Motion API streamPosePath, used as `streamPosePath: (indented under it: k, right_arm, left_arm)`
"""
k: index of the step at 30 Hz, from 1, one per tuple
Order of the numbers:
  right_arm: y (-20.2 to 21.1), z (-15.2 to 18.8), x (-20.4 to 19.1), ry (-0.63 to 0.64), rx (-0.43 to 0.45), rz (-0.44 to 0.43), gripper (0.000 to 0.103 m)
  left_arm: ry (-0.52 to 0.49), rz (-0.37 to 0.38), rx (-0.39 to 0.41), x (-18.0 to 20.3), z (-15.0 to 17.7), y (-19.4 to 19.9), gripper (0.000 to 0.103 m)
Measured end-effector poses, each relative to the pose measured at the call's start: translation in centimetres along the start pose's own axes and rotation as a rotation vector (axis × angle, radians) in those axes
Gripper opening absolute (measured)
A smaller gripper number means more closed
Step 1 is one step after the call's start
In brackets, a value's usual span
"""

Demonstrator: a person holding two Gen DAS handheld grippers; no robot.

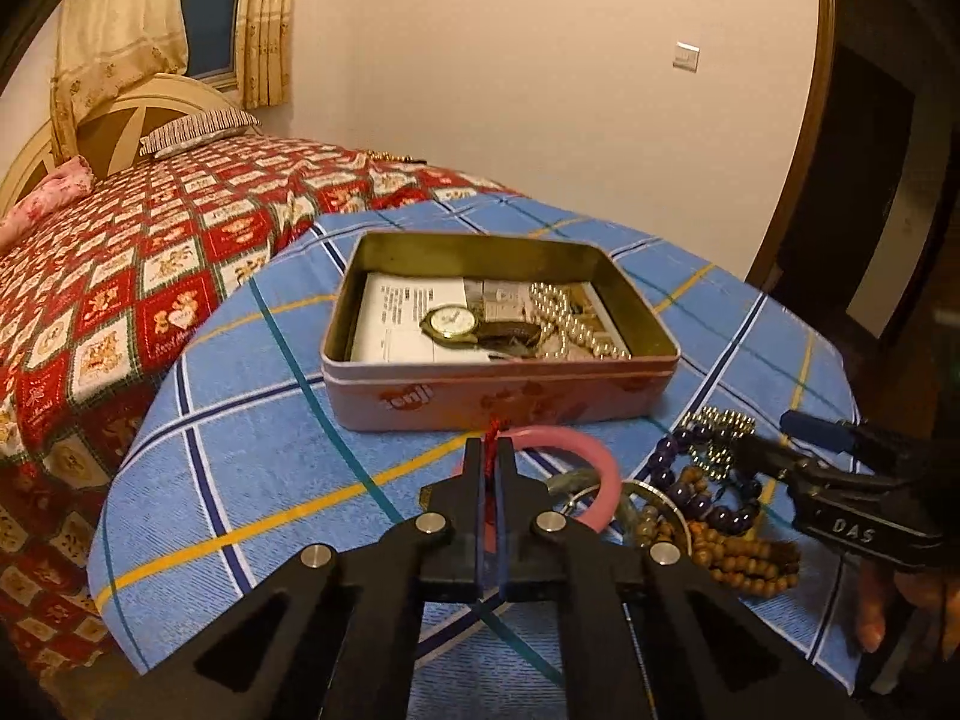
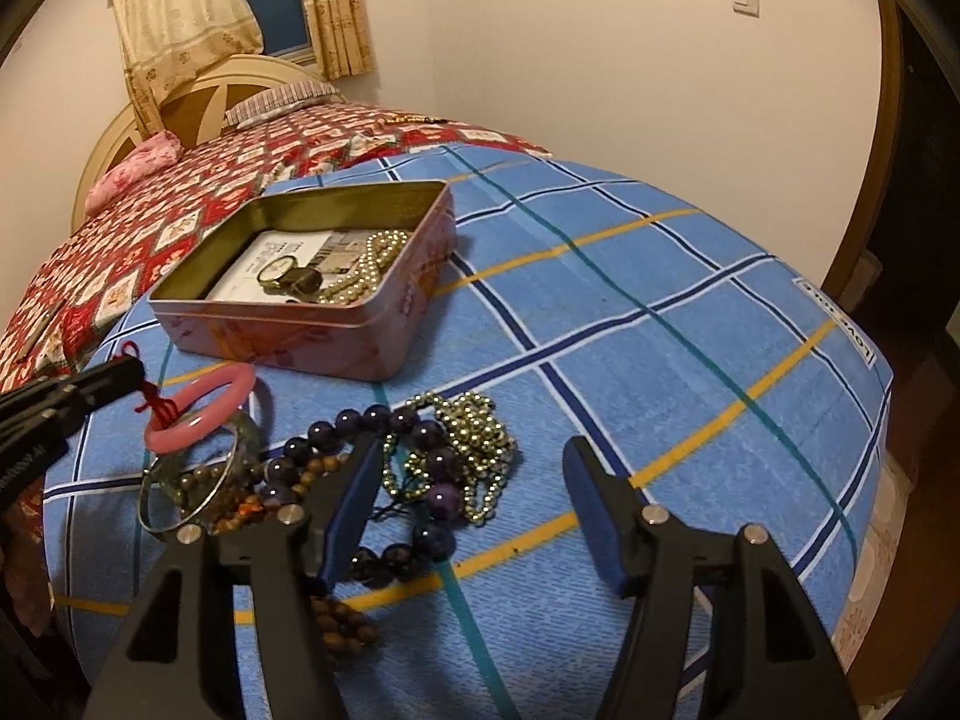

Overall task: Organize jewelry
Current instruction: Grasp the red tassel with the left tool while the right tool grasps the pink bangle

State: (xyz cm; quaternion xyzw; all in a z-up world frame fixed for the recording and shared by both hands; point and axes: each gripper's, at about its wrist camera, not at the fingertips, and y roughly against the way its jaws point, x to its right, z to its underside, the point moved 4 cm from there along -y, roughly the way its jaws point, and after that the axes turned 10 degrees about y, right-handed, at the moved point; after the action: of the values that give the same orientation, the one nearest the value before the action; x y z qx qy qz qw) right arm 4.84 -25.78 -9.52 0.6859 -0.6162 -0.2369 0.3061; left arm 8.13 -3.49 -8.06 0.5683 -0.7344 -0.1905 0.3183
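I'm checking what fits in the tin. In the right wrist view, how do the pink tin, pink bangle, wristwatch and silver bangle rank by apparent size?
1. pink tin
2. silver bangle and pink bangle: look alike, unranked; both sit nearer the camera than the tin
3. wristwatch

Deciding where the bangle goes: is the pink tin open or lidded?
Open: the pink rectangular metal tin shows no lid, and a gold wristwatch and pearl necklace lie visible inside.

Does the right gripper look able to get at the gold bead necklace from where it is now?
Probably yes. The right gripper is open just short of the gold bead necklace, nothing covering it, though purple beads are tangled alongside.
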Motion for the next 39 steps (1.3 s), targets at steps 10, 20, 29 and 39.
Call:
streamPosePath:
  k: [10,20,29,39]
  right_arm:
    - [0.2,-0.2,-0.2,0.009,0.007,0.000,0.065]
    - [0.6,-0.6,-1.0,0.021,0.021,-0.012,0.065]
    - [-0.1,-2.5,-5.2,0.101,0.016,-0.113,0.065]
    - [-3.0,-4.8,-9.4,0.158,-0.038,-0.155,0.065]
  left_arm:
    - [0.028,0.006,0.066,-0.9,-1.6,2.1,0.001]
    - [0.044,-0.001,0.115,-1.7,-2.8,3.9,0.000]
    - [0.046,-0.033,0.102,-2.4,-2.1,3.0,0.000]
    - [0.068,-0.041,0.097,-3.5,-1.9,2.4,0.000]
